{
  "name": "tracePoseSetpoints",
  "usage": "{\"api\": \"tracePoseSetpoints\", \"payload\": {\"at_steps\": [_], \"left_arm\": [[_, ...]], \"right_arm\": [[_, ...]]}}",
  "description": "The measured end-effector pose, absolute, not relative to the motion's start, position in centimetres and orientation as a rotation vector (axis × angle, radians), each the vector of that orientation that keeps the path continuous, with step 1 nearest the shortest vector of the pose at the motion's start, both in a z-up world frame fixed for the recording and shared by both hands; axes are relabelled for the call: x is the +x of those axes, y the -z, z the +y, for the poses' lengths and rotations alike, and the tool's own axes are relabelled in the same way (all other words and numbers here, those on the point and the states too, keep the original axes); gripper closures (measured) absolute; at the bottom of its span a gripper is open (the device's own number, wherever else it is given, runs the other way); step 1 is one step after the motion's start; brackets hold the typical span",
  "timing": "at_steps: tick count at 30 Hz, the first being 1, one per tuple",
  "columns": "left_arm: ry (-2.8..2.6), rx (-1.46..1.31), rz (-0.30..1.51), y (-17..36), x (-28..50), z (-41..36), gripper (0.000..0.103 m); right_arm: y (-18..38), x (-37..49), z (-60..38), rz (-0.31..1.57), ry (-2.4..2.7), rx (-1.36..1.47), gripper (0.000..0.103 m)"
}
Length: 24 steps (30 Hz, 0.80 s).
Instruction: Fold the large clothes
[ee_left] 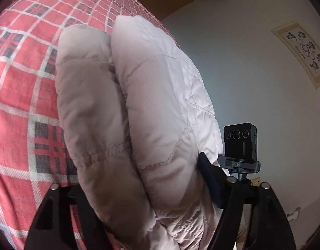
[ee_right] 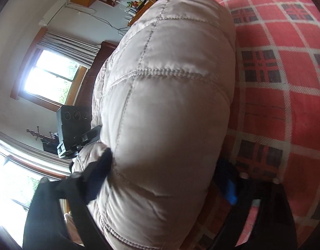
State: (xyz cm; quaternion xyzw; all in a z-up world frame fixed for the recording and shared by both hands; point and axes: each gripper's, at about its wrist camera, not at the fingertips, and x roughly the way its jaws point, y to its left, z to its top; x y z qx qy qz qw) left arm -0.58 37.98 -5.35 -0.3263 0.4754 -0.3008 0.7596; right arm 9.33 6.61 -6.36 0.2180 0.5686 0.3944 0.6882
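Left wrist view: left gripper [ee_left: 143, 200] clamped on a thick fold of the pale quilted jacket [ee_left: 139, 108]; its left finger is hidden behind the padding. The jacket lies against the red plaid blanket [ee_left: 24, 79].

Right wrist view: right gripper [ee_right: 164, 179] clamped on the jacket [ee_right: 166, 95], which bulges between the fingers [ee_right: 101, 173] and blocks most of the blanket [ee_right: 284, 95] nearby.
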Motion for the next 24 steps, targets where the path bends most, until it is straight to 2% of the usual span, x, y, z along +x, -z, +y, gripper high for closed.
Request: {"api": "tracePoseSetpoints", "payload": {"at_steps": [2,5,10,15,21,24], "left_arm": [[0.652,-0.707,1.030,4.9,-0.8,37.5,0.047],[0.667,-0.699,1.009,3.6,-0.5,36.1,0.054],[0.753,-0.690,0.978,1.4,2.0,32.3,0.054],[0.825,-0.686,0.960,0.2,6.2,28.1,0.055],[0.813,-0.676,1.029,2.6,9.5,25.2,0.054],[0.798,-0.663,1.065,4.5,10.1,24.8,0.053]], "right_arm": [[5.9,9.1,6.3,1.262,-0.882,0.483,0.037],[4.7,9.1,5.2,1.228,-0.884,0.475,0.044],[0.8,9.7,1.0,1.141,-0.836,0.461,0.045],[-0.6,11.1,-4.1,1.112,-0.760,0.482,0.043],[2.7,13.4,-8.6,1.158,-0.677,0.532,0.042],[6.0,13.8,-8.4,1.198,-0.654,0.562,0.037]]}}
